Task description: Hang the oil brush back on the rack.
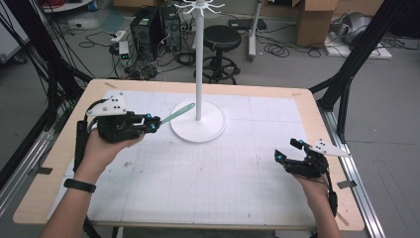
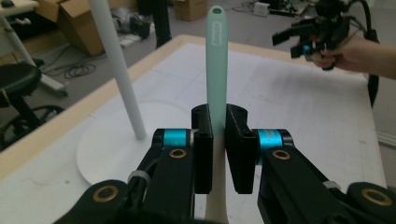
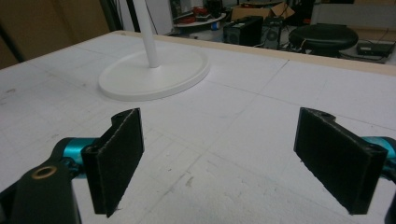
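At a wooden bench [image 1: 64, 148] topped with a white gridded mat [image 1: 208, 173], a person works with a black hand-held gripper in each hand. The left gripper [image 1: 154, 122], held above the mat's left side, has its fingers [image 2: 203, 154] clamped tight on a slim mint-green plastic utensil handle [image 2: 217, 70] with a hole at its far end; a cream-coloured part of the same piece runs down between the fingers. From above, the handle slants up and away from the gripper, its tip over the rim of the white round base [image 1: 210, 130] of a tall white pole stand [image 1: 199, 59], just short of the pole. The stand carries a ring of white hooks [image 1: 200, 6] at its top. The right gripper [image 1: 289, 150] sits low near the mat's right edge, well apart from the stand, its fingers [image 3: 116, 158] spread wide with nothing between them but bare mat. Behind the bench stand a black round stool [image 1: 222, 37], computer towers [image 1: 156, 27] and cardboard boxes [image 1: 317, 17].
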